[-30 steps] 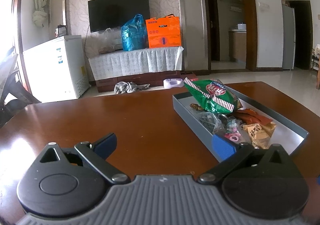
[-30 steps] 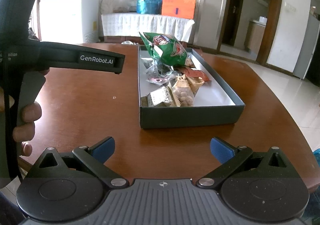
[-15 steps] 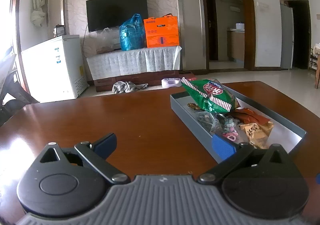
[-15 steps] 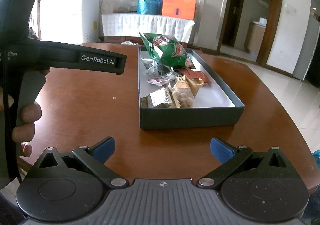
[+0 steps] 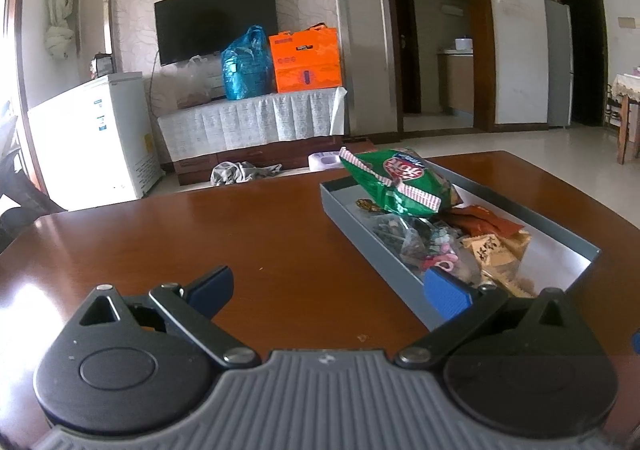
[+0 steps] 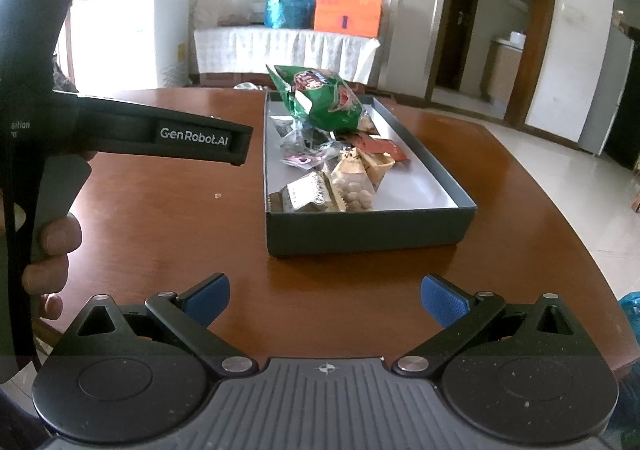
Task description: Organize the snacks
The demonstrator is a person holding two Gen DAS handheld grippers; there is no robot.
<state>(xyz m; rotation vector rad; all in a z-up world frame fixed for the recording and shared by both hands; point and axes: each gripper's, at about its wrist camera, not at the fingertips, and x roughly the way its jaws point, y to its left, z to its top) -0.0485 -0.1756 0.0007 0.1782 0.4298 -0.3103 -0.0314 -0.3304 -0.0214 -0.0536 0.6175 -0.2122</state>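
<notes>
Left tool (image 5: 326, 288): blue pads spread wide with nothing between them; it hovers low over the near-left part of the counter (image 5: 224, 234), with the box just to its right, so the right pad overlaps the box's near-left wall in this view.
Right tool (image 6: 325, 298): fingers wide apart and empty, held above the near edge of the counter and aimed at the box's near end, probably so it can reach straight into the pile.
Hand (image 6: 50, 250): a person's fingers wrap the handle of the left tool, seen at the far left of the right wrist view; the grip is on the trigger, which judging by the wide pads is not squeezed.
Box (image 6: 370, 228): a shallow grey tray lying lengthwise away from the viewer, right of the counter's centre; its low walls keep the snacks together.
Green bag (image 6: 320, 100): the largest snack, propped tilted at the far end of the box, resting on the smaller packets and rising over the rim.
Small packets (image 6: 340, 186): clear and tan wrappers heaped along the left side of the box, from the middle to the near wall; the right side of the floor is bare.
Red packet (image 6: 378, 146): lies flat near the middle, partly under the others.
Stage: all visible snacks sit in the box, so this looks like the end, or a pause before sorting.
</notes>
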